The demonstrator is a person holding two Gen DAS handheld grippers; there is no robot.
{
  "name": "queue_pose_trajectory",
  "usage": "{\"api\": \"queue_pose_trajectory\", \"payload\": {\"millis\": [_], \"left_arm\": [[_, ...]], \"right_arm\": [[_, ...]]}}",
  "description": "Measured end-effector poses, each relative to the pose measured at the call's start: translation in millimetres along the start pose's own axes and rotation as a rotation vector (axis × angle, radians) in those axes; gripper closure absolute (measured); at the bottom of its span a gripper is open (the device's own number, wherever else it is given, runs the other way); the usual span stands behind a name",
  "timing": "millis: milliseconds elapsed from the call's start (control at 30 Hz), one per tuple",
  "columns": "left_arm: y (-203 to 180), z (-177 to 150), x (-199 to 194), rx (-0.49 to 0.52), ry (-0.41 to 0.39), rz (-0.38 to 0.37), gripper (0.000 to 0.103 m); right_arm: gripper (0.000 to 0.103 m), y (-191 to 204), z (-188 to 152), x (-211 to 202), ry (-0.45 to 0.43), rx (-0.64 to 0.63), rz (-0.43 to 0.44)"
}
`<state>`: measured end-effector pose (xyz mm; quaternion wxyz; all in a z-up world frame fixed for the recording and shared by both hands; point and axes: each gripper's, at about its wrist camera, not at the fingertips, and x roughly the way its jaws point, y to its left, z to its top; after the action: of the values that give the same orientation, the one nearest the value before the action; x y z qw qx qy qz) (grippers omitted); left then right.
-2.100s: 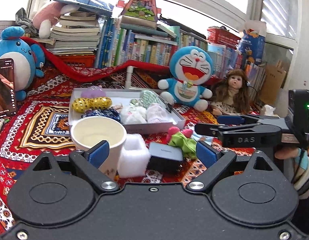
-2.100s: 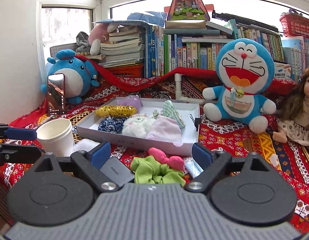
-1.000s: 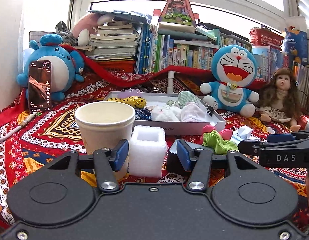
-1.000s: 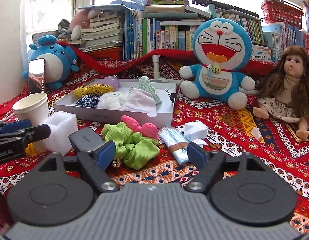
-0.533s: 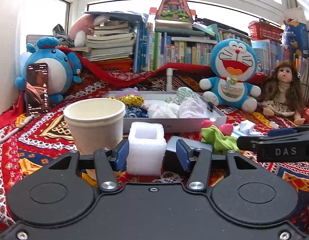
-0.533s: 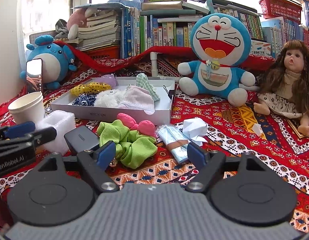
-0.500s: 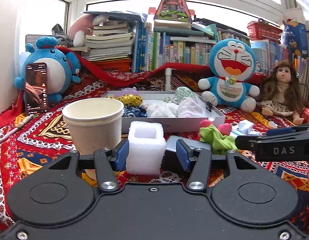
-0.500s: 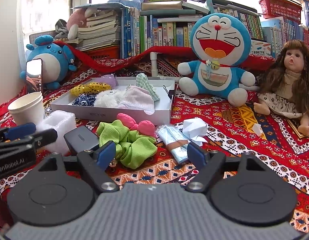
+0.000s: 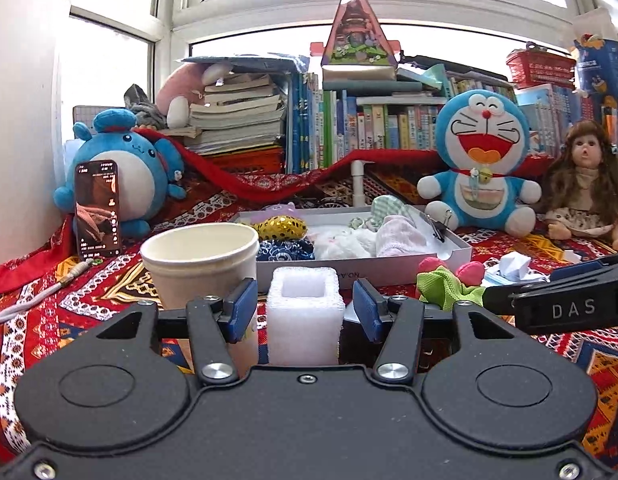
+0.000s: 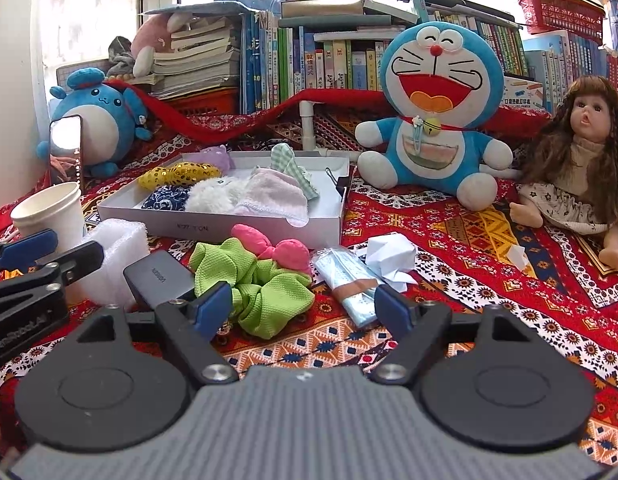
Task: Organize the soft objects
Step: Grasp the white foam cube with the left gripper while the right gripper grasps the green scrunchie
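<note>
A white foam block (image 9: 305, 320) stands on the patterned cloth between the blue pads of my left gripper (image 9: 304, 311). The jaws are open, with small gaps on both sides of the block. It also shows in the right wrist view (image 10: 117, 256). A green scrunchie with a pink bow (image 10: 265, 280) lies just ahead of my right gripper (image 10: 304, 307), which is open and empty. A white tray (image 10: 245, 224) behind it holds several soft items: a pink cloth, a white fluffy piece, a yellow sequin scrunchie, a blue one.
A paper cup (image 9: 201, 264) stands left of the foam block. A dark box (image 10: 161, 276), a tissue pack (image 10: 349, 280) and crumpled paper (image 10: 389, 256) lie on the cloth. A Doraemon plush (image 10: 433, 112), a doll (image 10: 577, 160), a blue plush (image 9: 125, 176) and a phone (image 9: 97, 208) stand behind.
My left gripper narrowed its jaws and centred on the foam block. My right gripper moved right and lower, toward the green scrunchie.
</note>
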<state>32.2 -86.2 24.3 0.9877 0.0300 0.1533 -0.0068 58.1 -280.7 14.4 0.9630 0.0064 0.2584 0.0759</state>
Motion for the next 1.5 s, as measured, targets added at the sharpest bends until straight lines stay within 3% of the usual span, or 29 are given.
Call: {"api": "queue_pose_trajectory", "payload": {"millis": [233,333,500,967,1067,1267,1500], "left_arm": [[-6,-2,12,-0.017,0.022,0.022,0.053],[-6,-4,12,-0.01,0.012,0.034,0.06],[-5,-6,12,0.0,0.005,0.035,0.061],[2,-7,-2,-0.008,-0.003,0.004,0.061],[5,-7,-8,-0.002,-0.004,-0.009,0.061],[8,-11,-20,0.017,-0.009,-0.016,0.061],[6,-15,-20,0.031,0.005,-0.015,0.059]], "right_arm": [[0.017,1,1,1,0.001,-0.009,0.003],[0.02,0,1,3,0.006,-0.006,0.002],[0.023,0,1,6,0.012,0.01,0.013],[0.03,4,-4,1,-0.004,0.013,0.122],[0.03,5,-3,3,-0.002,0.015,0.127],[0.017,1,2,13,-0.003,0.098,0.164],[0.014,0,19,39,0.046,0.218,0.115]]}}
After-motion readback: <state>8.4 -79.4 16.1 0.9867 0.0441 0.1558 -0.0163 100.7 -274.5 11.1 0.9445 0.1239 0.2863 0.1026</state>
